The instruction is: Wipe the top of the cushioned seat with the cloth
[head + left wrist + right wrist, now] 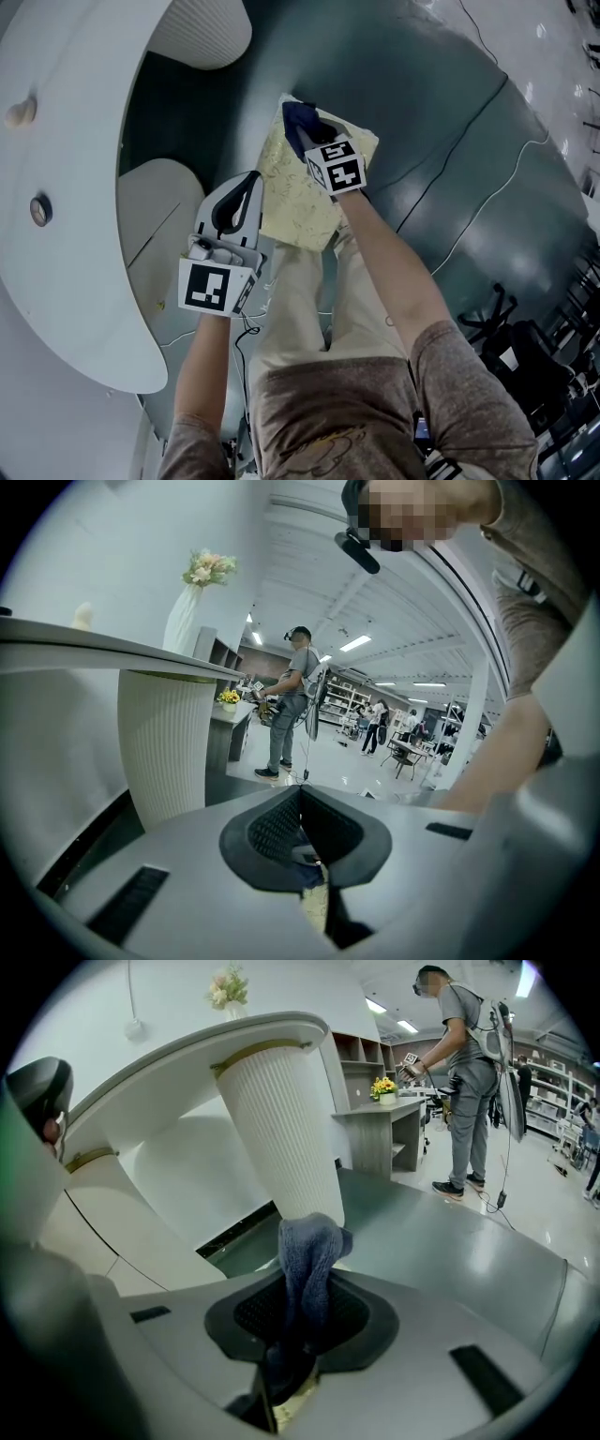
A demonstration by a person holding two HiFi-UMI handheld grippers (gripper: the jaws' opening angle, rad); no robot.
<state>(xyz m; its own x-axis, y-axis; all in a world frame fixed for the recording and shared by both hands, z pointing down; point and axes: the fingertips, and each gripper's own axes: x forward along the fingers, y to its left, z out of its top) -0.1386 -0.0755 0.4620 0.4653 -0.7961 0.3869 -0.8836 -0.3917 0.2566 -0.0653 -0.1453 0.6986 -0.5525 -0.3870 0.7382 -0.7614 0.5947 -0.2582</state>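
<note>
- The right gripper is clenched on a dark blue knitted cloth. In the right gripper view its jaws pinch the cloth at the middle, and a bunched fold stands up above them.
- In the head view the cloth lies at the far corner of the pale yellow, patterned square cushioned seat, with the right gripper over it.
- The left gripper sits just beside the seat's left edge. Whether it touches the seat cannot be told.
- In the left gripper view its jaws are pressed together with nothing between them.
- A white ribbed pillar under a curved white counter rises behind the seat, on a grey-green floor.
</note>
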